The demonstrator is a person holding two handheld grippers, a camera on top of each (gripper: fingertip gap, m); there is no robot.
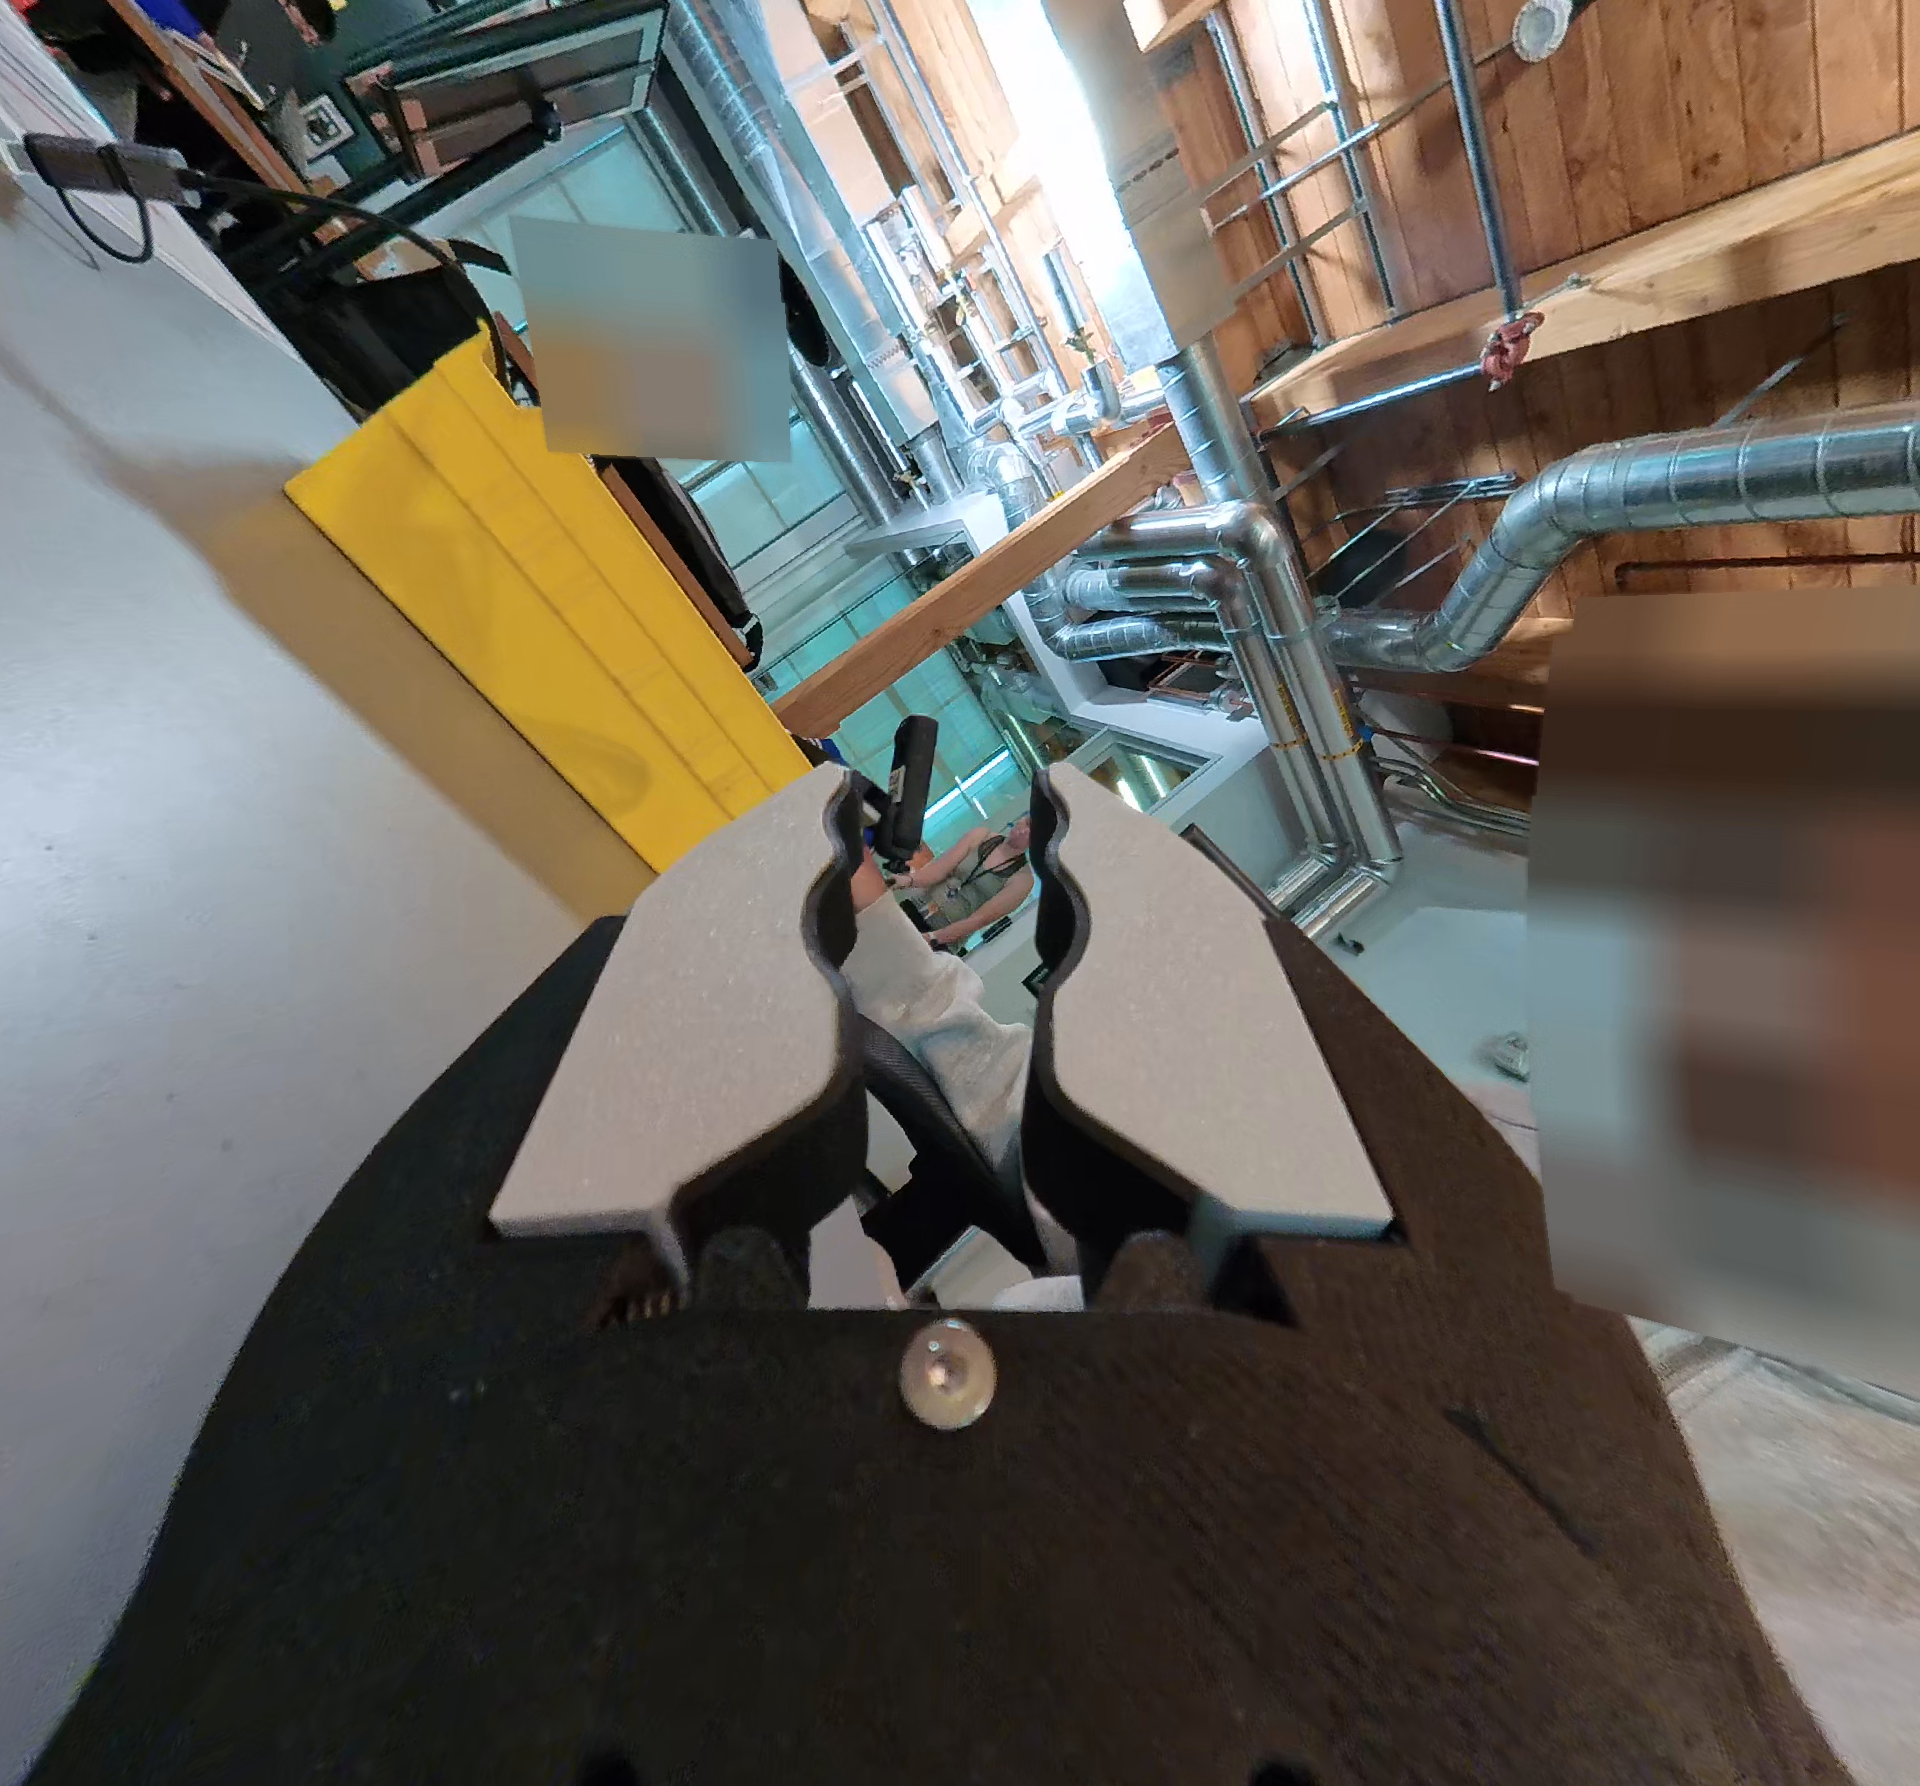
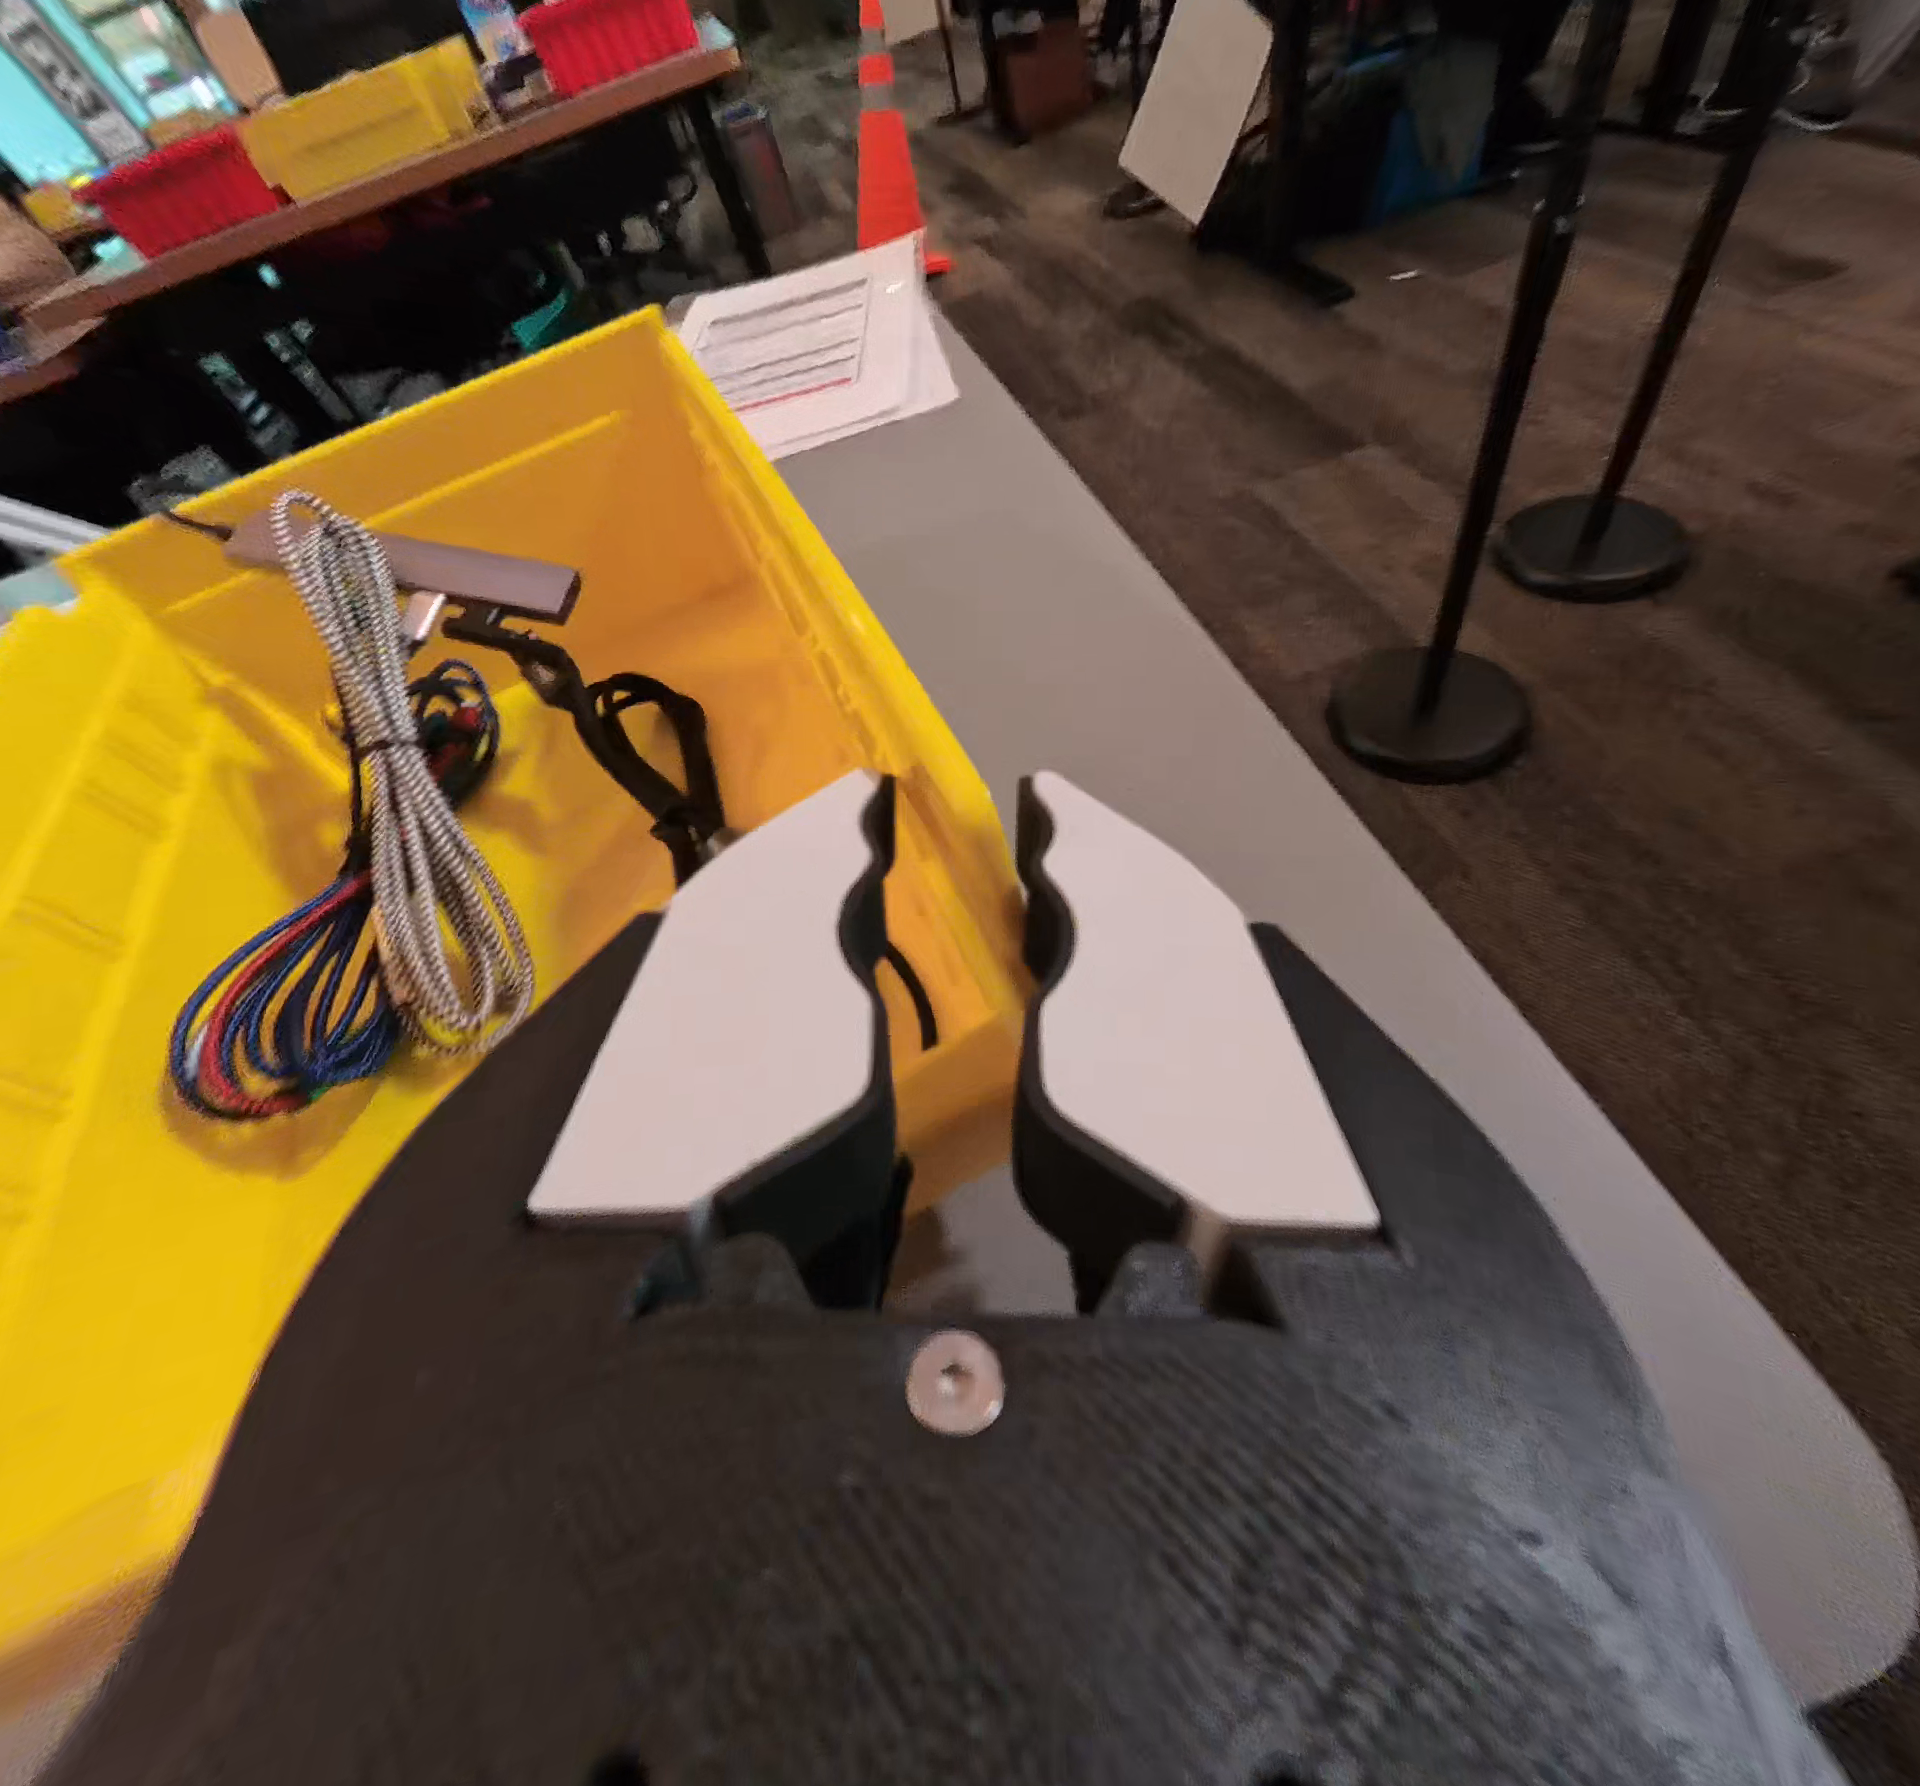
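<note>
- Left hand-held gripper (image 1: 945, 801): jaws parted by a narrow gap, nothing between the pads; tilted steeply, aimed up and away from the counter (image 1: 156, 801) toward wooden ceiling beams and silver ducts (image 1: 1662, 489)
- Nearest thing to it is the outer wall of the yellow bin (image 1: 540, 614), off to its left and not touching; a grey hub with a dark cable (image 1: 104, 167) lies farther back on the counter
- Through its gap: only a pale sleeve and a far-off person, well apart from the tips
- Right hand-held gripper (image 2: 951, 801): jaws likewise parted a little, empty; it hangs over the near right corner of the yellow bin (image 2: 831, 593), the rim showing between its fingers, contact not evident
- Inside the bin: a braided grey-white cable (image 2: 416, 853) draped over a bundle of blue, red and green wires (image 2: 270, 1040); a flat grey hub (image 2: 436, 562) propped near the far wall; a coiled black cable (image 2: 644, 739), one strand running just under the left finger
- Right of the bin: bare grey counter (image 2: 1091, 645), printed sheets (image 2: 821, 354) at its far end
- Beyond: orange cone (image 2: 883, 136), black stanchion bases (image 2: 1429, 713) on carpet, red and yellow bins on far tables
- Judgement: neither gripper is engaged with anything; right sits closest to the black cable
</note>
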